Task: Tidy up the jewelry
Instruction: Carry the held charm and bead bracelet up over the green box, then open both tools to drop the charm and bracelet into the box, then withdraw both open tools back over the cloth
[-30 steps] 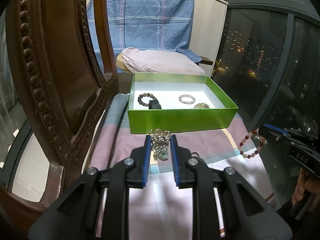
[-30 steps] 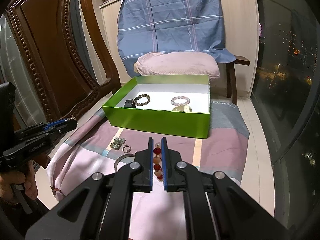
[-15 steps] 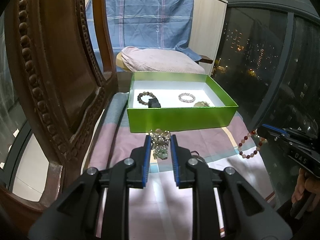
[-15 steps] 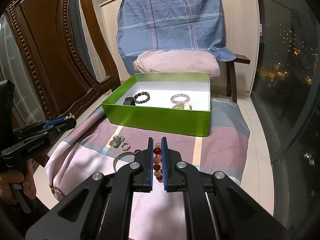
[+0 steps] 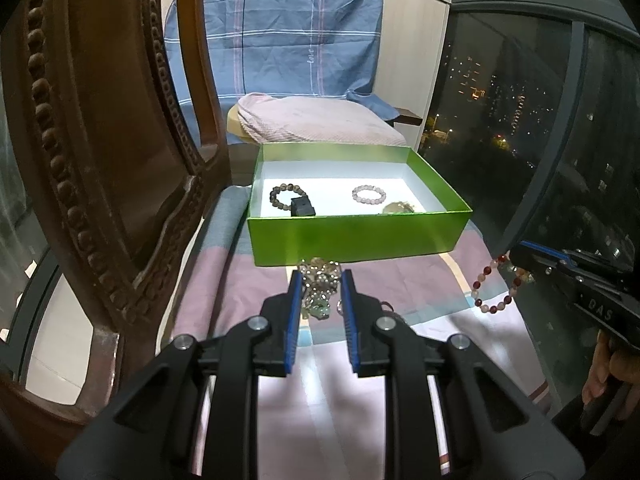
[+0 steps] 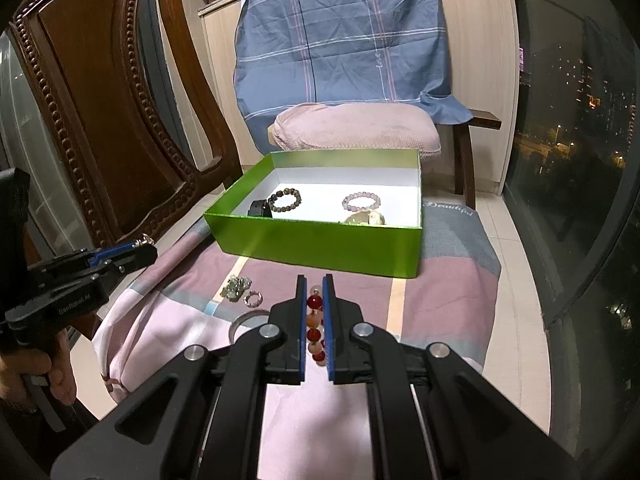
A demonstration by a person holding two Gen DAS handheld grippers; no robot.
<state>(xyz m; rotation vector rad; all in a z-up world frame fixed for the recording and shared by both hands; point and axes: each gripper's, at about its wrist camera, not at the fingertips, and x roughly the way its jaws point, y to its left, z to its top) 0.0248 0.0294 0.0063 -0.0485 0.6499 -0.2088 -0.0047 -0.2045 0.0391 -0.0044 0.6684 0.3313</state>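
A green box (image 5: 352, 236) (image 6: 320, 240) with a white floor holds a dark bead bracelet (image 5: 286, 196) (image 6: 285, 200), a pink bead bracelet (image 5: 369, 193) (image 6: 362, 202), a black item (image 5: 302, 207) and a yellowish piece (image 6: 366, 218). My right gripper (image 6: 314, 284) is shut on a red and pink bead bracelet (image 6: 315, 322), which hangs in the air at the right in the left wrist view (image 5: 494, 288). My left gripper (image 5: 320, 278) is open above a cluster of green and clear jewelry (image 5: 318, 288) (image 6: 236, 290) on the cloth. A small ring (image 6: 253, 299) and a bangle (image 6: 246, 320) lie near it.
The box sits on a pink, grey and purple striped cloth (image 6: 440, 280). A carved wooden chair back (image 5: 100, 140) (image 6: 100, 100) stands at the left. A chair with a pink cushion (image 6: 356, 128) and a blue cloth (image 6: 344, 36) stands behind the box. A dark window (image 6: 580, 140) is on the right.
My right gripper has lifted slightly with the red bead bracelet and come a little nearer the box. My left gripper has barely moved.
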